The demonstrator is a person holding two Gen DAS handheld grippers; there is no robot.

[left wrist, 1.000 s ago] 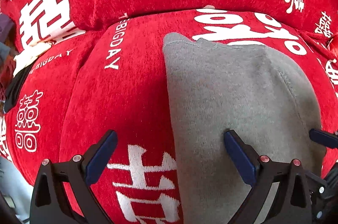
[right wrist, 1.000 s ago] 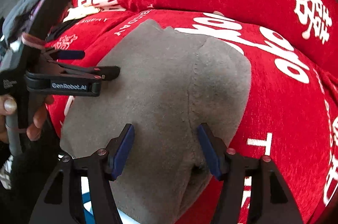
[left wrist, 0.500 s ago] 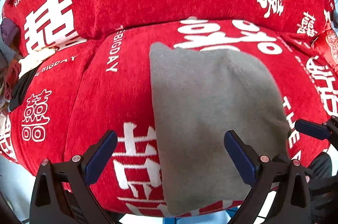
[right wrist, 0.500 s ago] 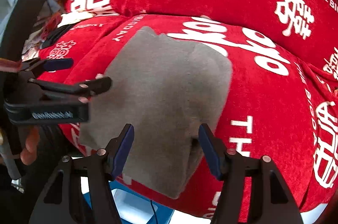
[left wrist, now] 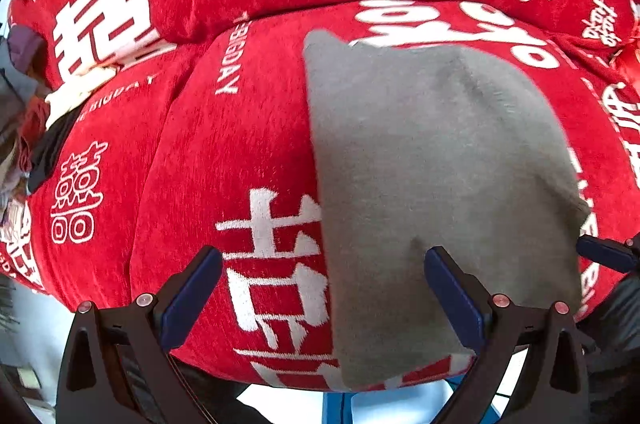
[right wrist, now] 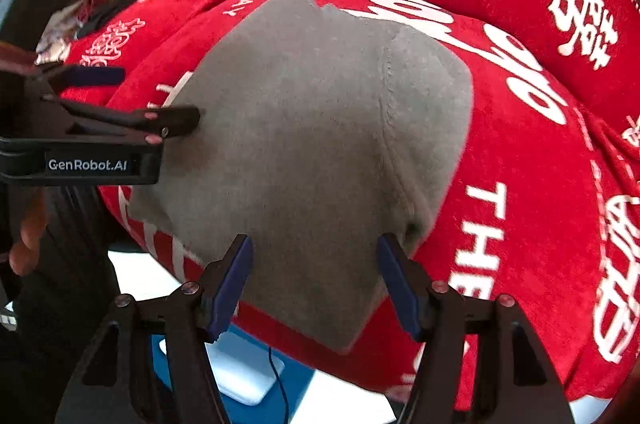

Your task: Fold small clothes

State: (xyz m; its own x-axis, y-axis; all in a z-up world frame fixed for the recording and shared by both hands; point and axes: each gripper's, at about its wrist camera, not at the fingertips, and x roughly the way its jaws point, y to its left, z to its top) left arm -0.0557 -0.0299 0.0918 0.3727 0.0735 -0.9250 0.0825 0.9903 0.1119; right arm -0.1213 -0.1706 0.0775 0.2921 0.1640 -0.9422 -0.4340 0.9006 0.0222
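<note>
From the left wrist camera, the grey garment (left wrist: pixel 436 183) lies flat on the red cushion (left wrist: pixel 240 143), folded into a compact rectangle whose near end hangs just over the cushion's front edge. The left gripper (left wrist: pixel 320 288) hovers above the garment's left border with its jaws spread wide and nothing between them: one pad stands over the bare red fabric beside the garment, the other over the grey cloth. At the garment's right edge, a blue pad of the right gripper (left wrist: pixel 604 254) pokes into view. A heap of other clothes (left wrist: pixel 24 127) sits well apart from the garment, at the cushion's far left end.

From the right wrist camera, the same grey garment (right wrist: pixel 312 143) fills the middle, a stitched seam running down its right half and a small fold bulging at its lower right corner. The right gripper (right wrist: pixel 316 282) is open about midway and empty, its pads hanging above the garment's near end without pressing on it. The left gripper (right wrist: pixel 132 99) shows side-on at the garment's left edge, jaws apart, gripping nothing.

Judging from this, a fold has just been laid and both tools are clear of the cloth. The next move likely calls for either one more fold, pinching a garment edge, or lifting the finished piece aside.
</note>
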